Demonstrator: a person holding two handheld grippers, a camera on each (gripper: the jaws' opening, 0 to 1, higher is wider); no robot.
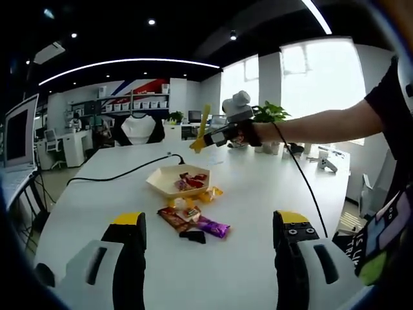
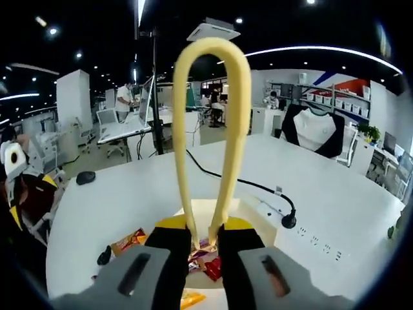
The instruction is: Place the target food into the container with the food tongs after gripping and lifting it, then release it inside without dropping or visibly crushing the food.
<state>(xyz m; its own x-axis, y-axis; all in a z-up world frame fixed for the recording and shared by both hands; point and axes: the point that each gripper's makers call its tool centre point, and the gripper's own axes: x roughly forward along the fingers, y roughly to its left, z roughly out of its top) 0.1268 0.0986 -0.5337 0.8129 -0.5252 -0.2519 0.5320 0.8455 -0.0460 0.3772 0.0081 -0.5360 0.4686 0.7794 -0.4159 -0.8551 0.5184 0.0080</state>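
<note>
My right gripper [image 2: 205, 242] has its yellow-tipped black jaws clenched on the two legs of the pale yellow plastic U-shaped food tongs [image 2: 208, 129], whose closed bend rises toward 12 o'clock in the right gripper view. Directly under the tong tips sits the shallow cream-coloured container [image 2: 253, 213], with red-wrapped sweets [image 2: 211, 266] inside it. At 8 o'clock from the jaws an orange-and-brown snack packet [image 2: 129, 241] lies on the round white table [image 2: 335, 226]. A black cable [image 2: 242, 182] runs across the table past the container at 1 o'clock.

My left gripper [image 1: 209, 240] is released, jaws standing wide apart over the table and holding nothing. Between them, toward 12 o'clock, I see the loose wrapped snacks: a purple packet [image 1: 213, 227], a brown packet [image 1: 173, 218] and a small black piece [image 1: 193, 236], all just beside one another. Beyond them the container stands near the table's middle, and above it a person's forearm [image 1: 322, 126] carries the right gripper and the tongs in the air.
</note>
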